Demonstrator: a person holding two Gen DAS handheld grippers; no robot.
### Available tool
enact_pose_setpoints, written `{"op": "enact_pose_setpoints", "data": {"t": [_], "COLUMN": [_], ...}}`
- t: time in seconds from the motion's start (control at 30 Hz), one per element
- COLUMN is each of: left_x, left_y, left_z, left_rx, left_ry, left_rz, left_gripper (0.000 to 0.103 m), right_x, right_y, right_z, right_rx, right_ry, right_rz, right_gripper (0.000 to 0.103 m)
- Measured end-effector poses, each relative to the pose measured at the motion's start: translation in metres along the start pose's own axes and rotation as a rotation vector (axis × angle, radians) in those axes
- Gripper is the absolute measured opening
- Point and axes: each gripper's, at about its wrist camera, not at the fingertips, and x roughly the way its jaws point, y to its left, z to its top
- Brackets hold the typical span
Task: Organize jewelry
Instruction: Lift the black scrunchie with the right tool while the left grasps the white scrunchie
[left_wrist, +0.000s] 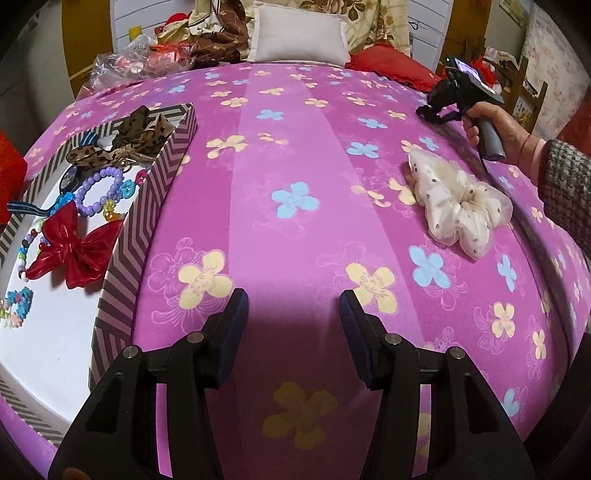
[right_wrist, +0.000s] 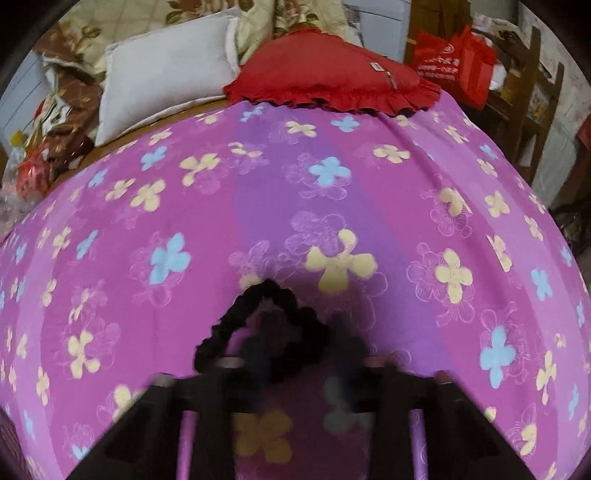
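Observation:
My left gripper (left_wrist: 293, 306) is open and empty above the purple flowered bedspread (left_wrist: 295, 177). To its left stands a chevron-striped box (left_wrist: 162, 173) that holds a red bow (left_wrist: 74, 247), a purple bead bracelet (left_wrist: 99, 192), a leopard bow (left_wrist: 122, 140) and other small pieces. A white dotted scrunchie (left_wrist: 458, 206) lies on the bedspread at the right. My right gripper (left_wrist: 436, 110) shows far right, low over the bed. In the right wrist view it is blurred (right_wrist: 299, 343), with a black scrunchie (right_wrist: 273, 314) at its fingers; the jaws stand apart.
A white pillow (left_wrist: 299, 33), a red pillow (left_wrist: 391, 62) and crumpled bedding and plastic bags (left_wrist: 147, 59) lie at the head of the bed. A wooden chair (right_wrist: 524, 110) with a red bag (right_wrist: 454, 62) stands at the right.

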Motion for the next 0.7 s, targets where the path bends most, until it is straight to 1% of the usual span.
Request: {"op": "enact_pose_setpoints", "data": {"t": [0.1, 0.13, 0.2, 0.3, 0.37, 0.4, 0.47, 0.5, 0.53, 0.6, 0.67, 0.7], "left_x": [0.000, 0.000, -0.001, -0.004, -0.004, -0.002, -0.002, -0.003, -0.003, -0.006, -0.008, -0.008], "left_y": [-0.002, -0.002, -0.002, -0.004, -0.006, -0.007, -0.011, -0.012, -0.013, -0.016, -0.027, -0.034], "left_z": [0.000, 0.000, 0.000, -0.001, -0.003, -0.004, -0.006, -0.005, -0.003, 0.006, 0.017, 0.025], "left_rx": [0.005, 0.004, 0.001, 0.008, 0.011, 0.014, 0.027, 0.020, 0.000, -0.061, -0.083, -0.091], "left_ry": [0.002, 0.002, -0.005, -0.013, -0.007, 0.004, 0.005, 0.015, 0.025, 0.048, 0.058, 0.056], "left_rz": [0.005, 0.008, 0.006, -0.002, -0.006, -0.008, 0.025, 0.024, 0.012, -0.047, -0.083, -0.096], "left_gripper": [0.051, 0.051, 0.051, 0.051, 0.051, 0.051, 0.051, 0.051, 0.051, 0.051, 0.051, 0.051], "right_x": [-0.014, -0.021, -0.038, -0.072, -0.101, -0.110, -0.133, -0.142, -0.149, -0.159, -0.167, -0.169], "right_y": [-0.003, -0.006, -0.015, -0.033, -0.051, -0.056, -0.067, -0.070, -0.071, -0.071, -0.067, -0.065], "right_z": [-0.016, -0.024, -0.046, -0.090, -0.127, -0.139, -0.170, -0.185, -0.201, -0.222, -0.241, -0.245], "right_rx": [-0.025, -0.035, -0.048, -0.089, -0.095, -0.097, -0.104, -0.106, -0.109, -0.118, -0.125, -0.126], "right_ry": [0.019, 0.020, 0.036, 0.050, 0.049, 0.044, 0.025, 0.015, 0.004, -0.022, -0.064, -0.075], "right_rz": [0.023, 0.024, 0.058, 0.079, 0.120, 0.134, 0.178, 0.194, 0.210, 0.228, 0.252, 0.268], "right_gripper": [0.005, 0.005, 0.005, 0.005, 0.005, 0.005, 0.005, 0.005, 0.005, 0.005, 0.005, 0.005]}}
